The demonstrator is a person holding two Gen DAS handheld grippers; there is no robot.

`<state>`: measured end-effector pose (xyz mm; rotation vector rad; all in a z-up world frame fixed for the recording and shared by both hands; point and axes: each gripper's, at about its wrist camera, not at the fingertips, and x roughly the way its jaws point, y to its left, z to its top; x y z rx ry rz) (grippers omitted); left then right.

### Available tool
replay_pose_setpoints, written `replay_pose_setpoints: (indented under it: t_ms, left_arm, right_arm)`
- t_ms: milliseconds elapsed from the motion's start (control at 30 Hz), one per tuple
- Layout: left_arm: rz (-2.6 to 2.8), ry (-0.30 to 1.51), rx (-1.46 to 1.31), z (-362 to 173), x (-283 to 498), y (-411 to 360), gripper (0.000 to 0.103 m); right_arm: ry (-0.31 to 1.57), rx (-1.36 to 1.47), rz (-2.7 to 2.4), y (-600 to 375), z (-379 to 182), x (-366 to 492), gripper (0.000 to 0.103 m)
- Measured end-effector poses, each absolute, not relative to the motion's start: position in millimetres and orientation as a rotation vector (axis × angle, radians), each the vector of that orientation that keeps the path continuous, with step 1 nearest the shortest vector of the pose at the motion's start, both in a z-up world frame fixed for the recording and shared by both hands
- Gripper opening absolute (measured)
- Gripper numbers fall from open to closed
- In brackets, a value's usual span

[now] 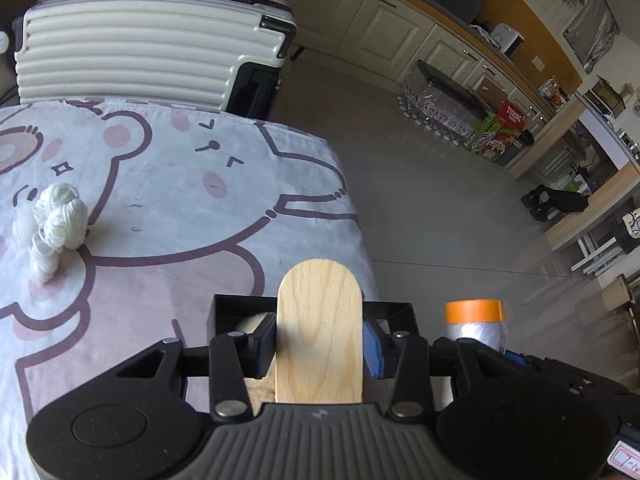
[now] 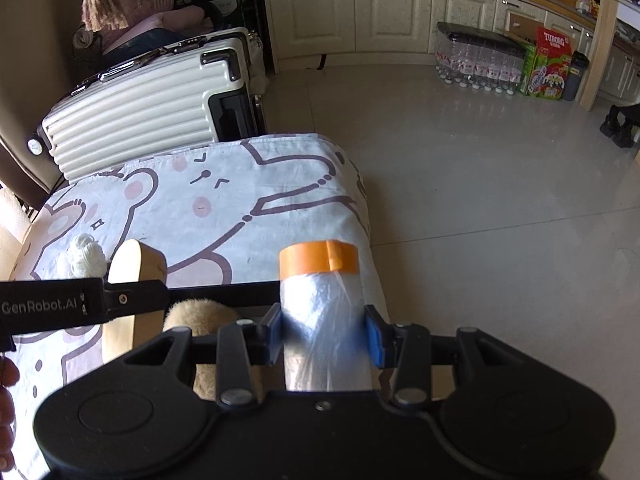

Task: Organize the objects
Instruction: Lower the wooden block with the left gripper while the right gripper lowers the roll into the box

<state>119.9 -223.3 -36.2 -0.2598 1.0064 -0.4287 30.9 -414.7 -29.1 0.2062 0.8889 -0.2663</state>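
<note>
Tongs first: left tongs (image 1: 320,344) pinch a rounded wooden board (image 1: 320,332) edge-on between the blue pads, and right tongs (image 2: 325,340) pinch a roll of clear plastic film with an orange tape band (image 2: 322,312) around its top; both grips look firm, with the pads pressed against the sides and neither item sagging. Both tools tilt downward over the near right corner of a desk covered with a bear-print cloth (image 1: 180,200). Below the held items sits a black open box (image 1: 312,304), its rim just visible behind the board, with something tan and furry (image 2: 200,316) already inside. My read is that the box is the collection bin, and the board and roll are held upright so they slide in end-first beside the furry item rather than lying across the rim. From the right wrist view the board stands just left of the roll, so the two tools are close together; a clash of tools or contents at the box is the main risk. One item remains loose on the cloth: a white yarn skein (image 1: 56,224), well apart from the box toward the far left. Judged progress: partway, two items about to be binned, yarn not yet collected. A white ribbed suitcase (image 1: 152,52) stands beyond the desk's far edge, not involved.
</note>
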Motion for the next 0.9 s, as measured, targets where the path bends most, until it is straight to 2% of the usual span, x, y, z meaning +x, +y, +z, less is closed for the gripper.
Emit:
replay_pose_setpoints:
  t_ms: [667,900]
  left_arm:
    - [-0.471,1.151,-0.446,-107.5,145.2,-270.0,0.045]
    - [-0.413,1.182,-0.376,-126.9,152.7,-275.4,0.045]
  right_arm:
    - [0.979,0.311,-0.182,-443.0,-65.9,40.1,0.042]
    - [1.005,0.31,-0.164,-440.3,-73.4,46.9,0.042]
